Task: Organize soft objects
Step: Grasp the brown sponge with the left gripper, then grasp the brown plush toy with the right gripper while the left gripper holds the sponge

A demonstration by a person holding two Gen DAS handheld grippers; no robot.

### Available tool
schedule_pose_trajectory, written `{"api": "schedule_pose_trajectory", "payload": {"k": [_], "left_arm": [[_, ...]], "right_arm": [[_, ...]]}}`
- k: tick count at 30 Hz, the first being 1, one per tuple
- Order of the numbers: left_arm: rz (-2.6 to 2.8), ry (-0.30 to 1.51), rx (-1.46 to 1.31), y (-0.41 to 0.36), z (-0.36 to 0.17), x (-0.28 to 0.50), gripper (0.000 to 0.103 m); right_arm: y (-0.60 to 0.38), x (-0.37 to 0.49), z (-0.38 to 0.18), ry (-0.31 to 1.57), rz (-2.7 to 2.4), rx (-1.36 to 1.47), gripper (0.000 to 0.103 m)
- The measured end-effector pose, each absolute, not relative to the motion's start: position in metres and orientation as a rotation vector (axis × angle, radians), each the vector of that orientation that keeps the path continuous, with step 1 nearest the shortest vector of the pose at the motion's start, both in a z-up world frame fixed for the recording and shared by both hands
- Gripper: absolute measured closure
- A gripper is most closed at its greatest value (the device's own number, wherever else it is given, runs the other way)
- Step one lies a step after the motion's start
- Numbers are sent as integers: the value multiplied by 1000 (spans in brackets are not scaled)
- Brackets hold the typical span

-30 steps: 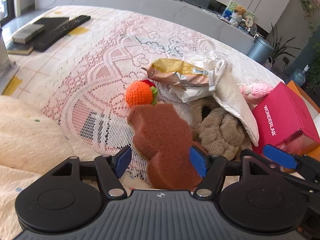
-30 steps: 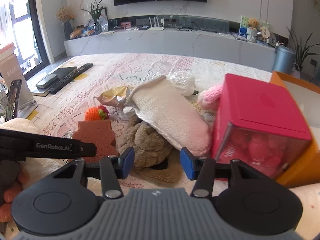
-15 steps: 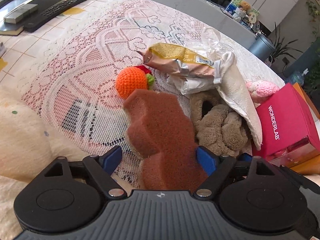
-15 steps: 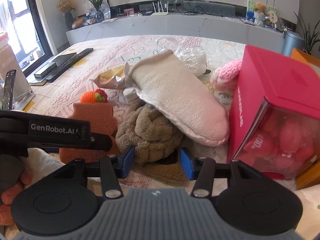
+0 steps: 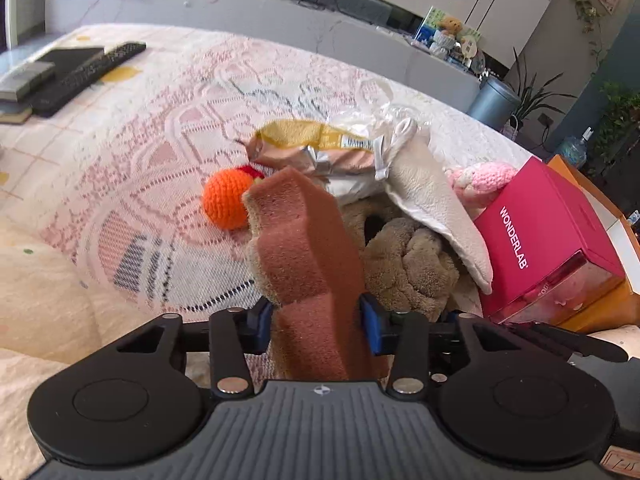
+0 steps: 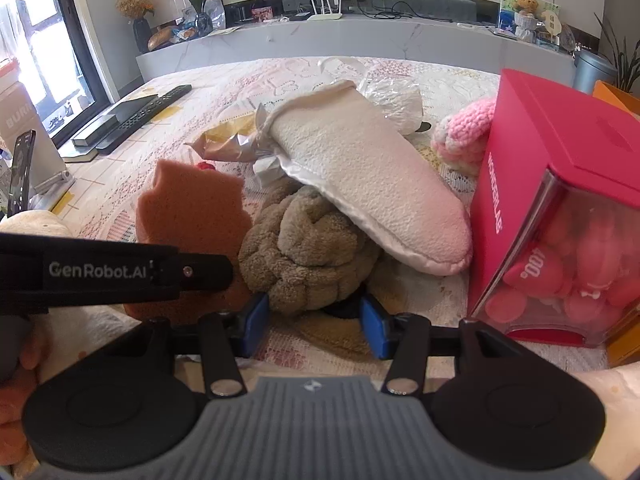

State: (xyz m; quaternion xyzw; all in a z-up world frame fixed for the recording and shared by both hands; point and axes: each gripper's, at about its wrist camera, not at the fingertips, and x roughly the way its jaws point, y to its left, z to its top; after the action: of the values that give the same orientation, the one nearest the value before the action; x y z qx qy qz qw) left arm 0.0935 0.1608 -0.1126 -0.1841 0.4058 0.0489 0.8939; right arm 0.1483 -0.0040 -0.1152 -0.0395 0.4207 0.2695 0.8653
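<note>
My left gripper [image 5: 316, 326] is shut on a brown sponge [image 5: 304, 256] and holds it tilted up off the lace cloth; the sponge also shows in the right wrist view [image 6: 192, 216]. My right gripper [image 6: 314, 330] is open just in front of a brown plush toy [image 6: 308, 256]. A cream mitt [image 6: 368, 184] lies over that toy. An orange knitted ball [image 5: 224, 200] sits behind the sponge. A pink knitted toy [image 6: 464, 136] lies beside the red box.
A red WONDERLAB box [image 6: 560, 200] stands at the right, against an orange box [image 5: 624, 300]. A foil snack bag [image 5: 320, 148] and clear plastic [image 6: 392, 96] lie behind the pile. Remotes [image 5: 80, 76] lie far left. A cream plush [image 5: 36, 300] is near left.
My left gripper has closed on the brown sponge and lifted its end off the cloth. My right gripper has moved in closer to the brown plush toy.
</note>
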Motion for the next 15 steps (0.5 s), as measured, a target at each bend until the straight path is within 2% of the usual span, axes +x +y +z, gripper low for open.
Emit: {"api": "schedule_pose_trajectory", "payload": {"k": [2, 5, 12, 15], "left_arm": [[127, 806, -356, 162, -105, 90, 61], [185, 764, -295, 163, -95, 88, 62], [186, 834, -357, 178, -108, 96, 62], [183, 831, -340, 175, -109, 95, 62]], "right_arm": [[-6, 145, -110, 855, 564, -81, 51], [-5, 144, -103, 822, 563, -79, 37], [18, 157, -109, 829, 551, -127, 35], [22, 161, -114, 841, 542, -129, 30]]}}
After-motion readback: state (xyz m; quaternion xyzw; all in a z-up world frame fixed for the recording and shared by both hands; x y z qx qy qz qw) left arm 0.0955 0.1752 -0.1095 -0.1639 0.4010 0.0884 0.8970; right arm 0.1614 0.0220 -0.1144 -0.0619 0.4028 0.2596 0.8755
